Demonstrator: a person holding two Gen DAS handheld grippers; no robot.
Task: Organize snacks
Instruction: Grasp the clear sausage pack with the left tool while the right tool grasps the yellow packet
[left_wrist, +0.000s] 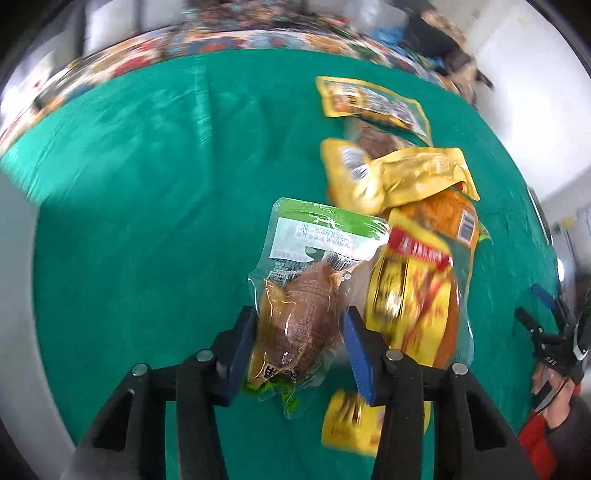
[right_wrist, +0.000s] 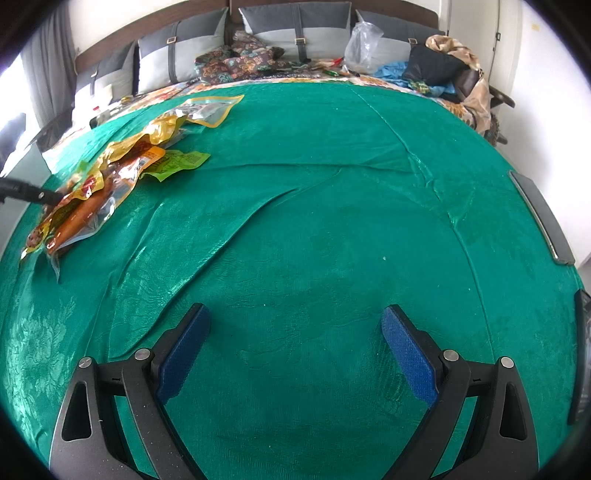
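The clear vacuum-sealed pouch with a brown snack and green-white label is sitting pinched between the left gripper's blue pads, just beside the pile of yellow and orange snack packets lying on the green tablecloth. The right gripper is hanging wide apart over bare cloth, holding nothing.

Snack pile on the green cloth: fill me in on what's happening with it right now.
A person is sorting snack packets on a green cloth with a handheld gripper in each hand. The left gripper is shut on a clear packet with a green top, holding a brown snack, beside the pile of yellow and orange packets. The right gripper hangs open over bare cloth, holding nothing.
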